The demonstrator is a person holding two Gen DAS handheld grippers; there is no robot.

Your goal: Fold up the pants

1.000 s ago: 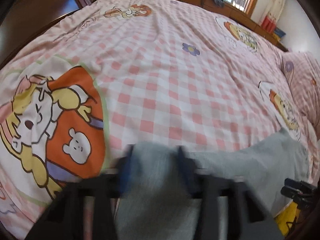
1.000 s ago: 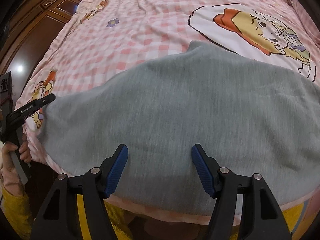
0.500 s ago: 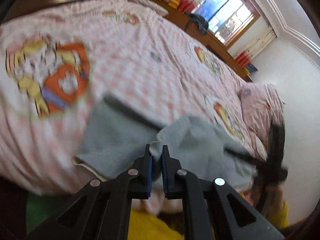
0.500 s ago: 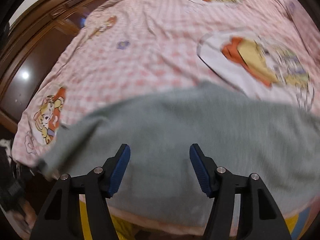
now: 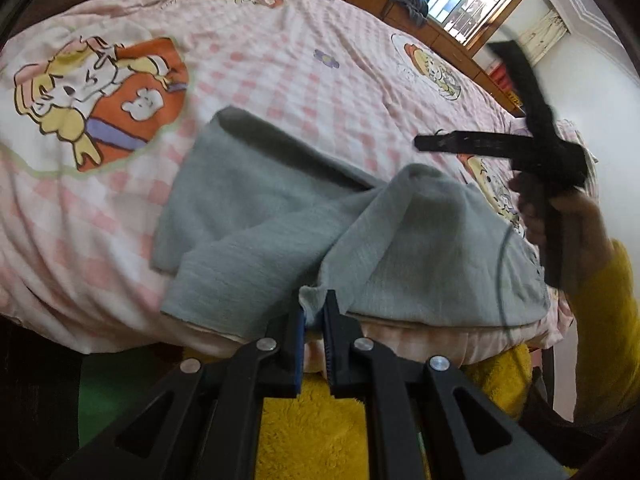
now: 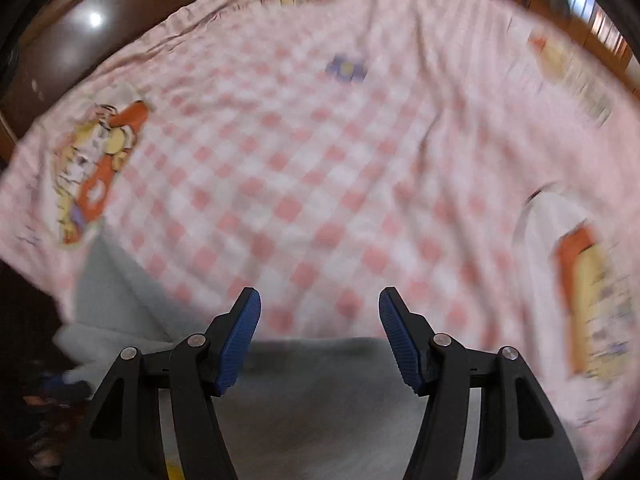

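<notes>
Closest in on the left wrist view, the left gripper is clenched on a pinch of the grey pants' near edge, right where the fabric hangs at the front lip of the bed. Yellow fuzzy clothing on the person shows just under it. The pants are bunched along the near side of the bed, one part draped flat to the left, another humped up to the right, with a dark fold line running diagonally between them.

Over on the right wrist view, the right gripper is released, jaws standing apart with nothing between the pads, and grey fabric sits just below them. From the left view you can see that same gripper held up above the right end of the pants by the person's hand. Picture's pretty blurry there.

Further back it's just pink checked bedding with cartoon prints, then a wooden headboard and a window.

My take on doing this step well: looks like a fold is underway with only one corner held. I'd bring the free gripper down onto the matching edge at the other end before pulling anything, so both corners travel together. Keep the cloth taut between the two, lift low, and lay it over evenly. One-sided pulling would probably just drag that hump into a twist.
</notes>
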